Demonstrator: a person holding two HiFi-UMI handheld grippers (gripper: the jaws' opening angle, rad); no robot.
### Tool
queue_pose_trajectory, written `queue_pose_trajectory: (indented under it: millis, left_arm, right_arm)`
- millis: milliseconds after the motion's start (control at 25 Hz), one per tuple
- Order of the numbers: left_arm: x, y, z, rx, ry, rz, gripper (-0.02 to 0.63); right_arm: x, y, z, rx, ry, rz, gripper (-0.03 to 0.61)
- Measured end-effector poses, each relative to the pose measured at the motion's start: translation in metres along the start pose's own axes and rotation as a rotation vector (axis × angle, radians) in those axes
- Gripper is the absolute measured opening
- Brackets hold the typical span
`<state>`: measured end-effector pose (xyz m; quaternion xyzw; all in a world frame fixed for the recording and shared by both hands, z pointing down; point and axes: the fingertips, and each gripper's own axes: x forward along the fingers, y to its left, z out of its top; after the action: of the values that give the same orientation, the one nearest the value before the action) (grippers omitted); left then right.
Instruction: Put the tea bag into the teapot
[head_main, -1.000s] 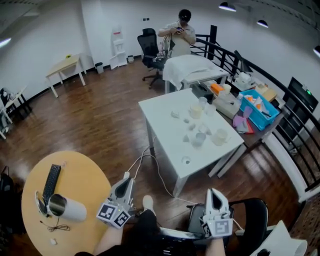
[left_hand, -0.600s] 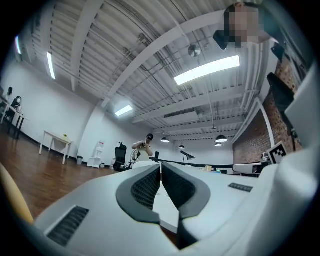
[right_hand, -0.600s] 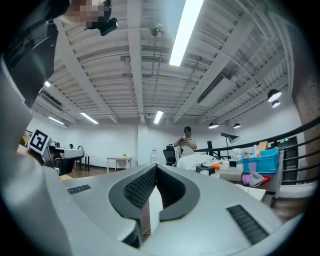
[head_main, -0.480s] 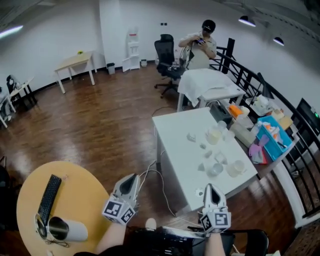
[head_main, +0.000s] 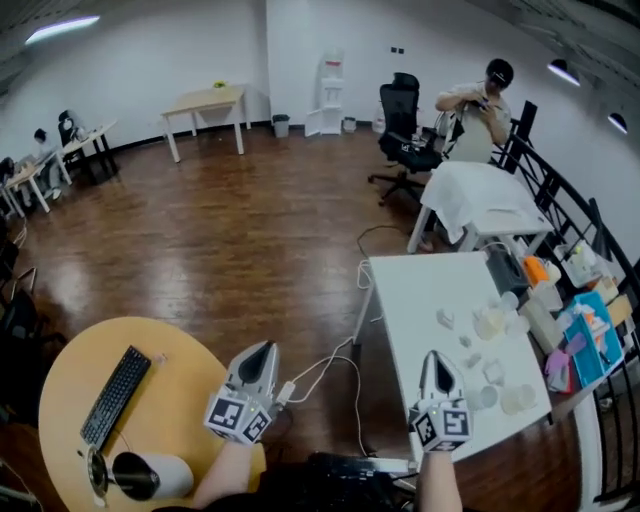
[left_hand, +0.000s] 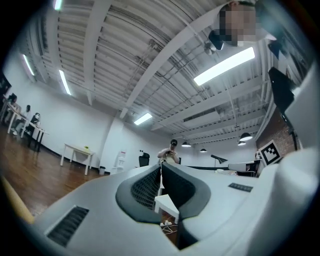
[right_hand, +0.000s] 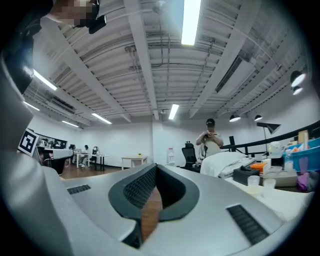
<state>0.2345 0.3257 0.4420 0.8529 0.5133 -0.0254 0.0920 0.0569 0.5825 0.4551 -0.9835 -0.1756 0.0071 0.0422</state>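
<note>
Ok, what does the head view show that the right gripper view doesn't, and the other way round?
Only the head view: the round yellow table with a black keyboard on it. Only the right gripper view: the right gripper seen from inside, its tongs' ribbed faces shut with nothing between them. Both: the standing person at the back and the white table with cups.

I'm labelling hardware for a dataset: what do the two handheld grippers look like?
The left gripper and right gripper match: pale grey shells tapering toward the tips, with black textured pads inside the jaws. Each carries a cube with black-and-white square markers at its back.
</note>
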Motion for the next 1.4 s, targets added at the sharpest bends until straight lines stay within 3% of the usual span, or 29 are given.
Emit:
queue_pose_trajectory:
  millis: [440, 800, 1000, 1400]
  left_arm:
    - [-0.084, 0.134, 0.039, 0.048, -0.072, 0.45, 0.004]
    - [-0.166, 0.189, 0.069, 0.12, -0.122, 0.875, 0.005]
    - [-0.216, 0.191, 0.067, 0.121, -0.153, 1.09, 0.004]
    - [-0.289, 0.153, 0.064, 0.111, -0.14, 1.42, 0.004]
  right_arm:
    - [0.168, 0.169, 0.006, -0.027, -0.013, 0.487, 0.011]
    - [0.267, 0.326, -0.008, 0.024, 0.018, 0.929, 0.011]
    - [0.276, 0.397, -0.029, 0.019, 0.053, 1.15, 0.011]
    - [0.253, 0.517, -0.06, 0.059, 0.158, 1.455, 0.011]
